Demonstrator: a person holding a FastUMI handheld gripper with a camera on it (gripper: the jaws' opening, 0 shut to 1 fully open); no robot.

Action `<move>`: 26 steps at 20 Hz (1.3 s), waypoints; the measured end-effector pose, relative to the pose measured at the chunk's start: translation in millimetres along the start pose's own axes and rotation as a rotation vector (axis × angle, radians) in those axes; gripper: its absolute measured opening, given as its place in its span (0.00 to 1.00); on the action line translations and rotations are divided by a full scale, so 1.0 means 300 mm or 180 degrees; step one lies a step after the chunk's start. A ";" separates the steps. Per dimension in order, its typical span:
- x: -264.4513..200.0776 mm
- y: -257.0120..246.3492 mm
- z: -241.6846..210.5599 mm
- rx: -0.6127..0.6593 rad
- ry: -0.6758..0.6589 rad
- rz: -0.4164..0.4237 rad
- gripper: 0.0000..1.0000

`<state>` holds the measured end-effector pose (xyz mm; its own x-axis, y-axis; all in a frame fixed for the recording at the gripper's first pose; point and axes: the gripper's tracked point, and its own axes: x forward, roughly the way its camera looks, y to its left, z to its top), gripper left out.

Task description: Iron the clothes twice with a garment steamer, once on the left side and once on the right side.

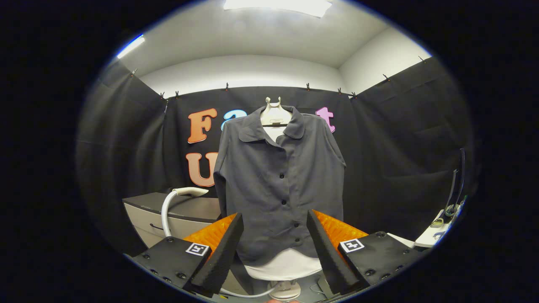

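A: Where are the fingers at?

B: The gripper (pixel 274 235) has its two fingers spread wide, nothing between them but air; they frame the lower front of the dark grey shirt (pixel 280 176), which hangs beyond them, well apart from the tips.

A: How is the shirt set up?

B: It is buttoned down the front, collar lying open, sleeves hanging straight at the sides; it sits on a pale mannequin form (pixel 286 265) whose white lower part shows under the hem; the neck of the form pokes out above the collar; a round base (pixel 288 290) stands under it, just ahead of the fingers.

A: And the steamer?

B: The steamer head (pixel 191 191) is white, resting to the left of the shirt, over the dark top of a grey cabinet (pixel 177 214); its white hose (pixel 165 216) curves down in front of the cabinet; it is beyond the left finger, clear of the gripper; I cannot tell whether the head touches the cabinet top.

A: Anything on the other side?

B: A white surface (pixel 429 237) with some small items and dark cables, too small to name.
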<state>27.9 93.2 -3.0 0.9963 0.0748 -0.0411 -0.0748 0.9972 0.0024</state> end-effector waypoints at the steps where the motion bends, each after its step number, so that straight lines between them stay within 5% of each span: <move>1: 0.026 0.019 0.005 0.0020 -0.0042 -0.0098 0.97; 4: 0.098 0.154 -0.008 -0.0036 -0.0108 -0.0150 0.97; 16: 0.550 0.917 0.064 -0.0061 0.0150 0.0663 0.97; 26: 1.040 1.350 -0.029 -0.0198 0.0883 0.0708 0.97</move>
<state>308.1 520.5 -23.4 0.9069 0.2785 -0.3162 -0.2995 0.9539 -0.0188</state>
